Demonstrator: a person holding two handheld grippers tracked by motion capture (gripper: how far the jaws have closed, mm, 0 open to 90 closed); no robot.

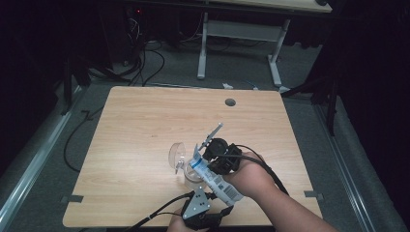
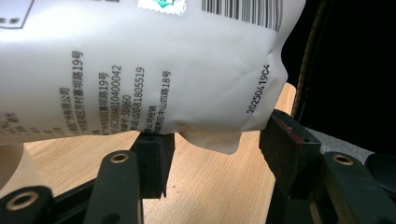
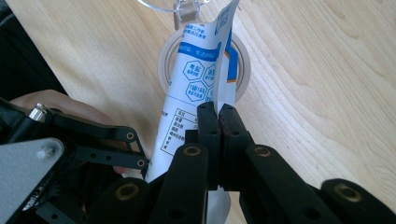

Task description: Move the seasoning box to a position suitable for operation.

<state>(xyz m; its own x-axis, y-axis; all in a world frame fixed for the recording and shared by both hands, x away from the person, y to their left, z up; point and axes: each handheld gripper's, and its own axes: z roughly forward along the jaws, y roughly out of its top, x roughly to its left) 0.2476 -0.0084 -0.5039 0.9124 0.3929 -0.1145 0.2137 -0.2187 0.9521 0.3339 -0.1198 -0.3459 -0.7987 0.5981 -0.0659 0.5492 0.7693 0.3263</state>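
Pouch tilted over an open jar

The pouch (image 3: 196, 88) is pinched by the right gripper (image 3: 218, 116) above the jar (image 3: 243, 65) — seemingly for pouring — while the left gripper's (image 2: 215, 149) jaws stand apart beneath its bottom.

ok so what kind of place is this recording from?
Looks like a lab or recording room: a bare wooden table on grey carpet, loose cables on the floor, dark surroundings, and a second desk's white legs behind.
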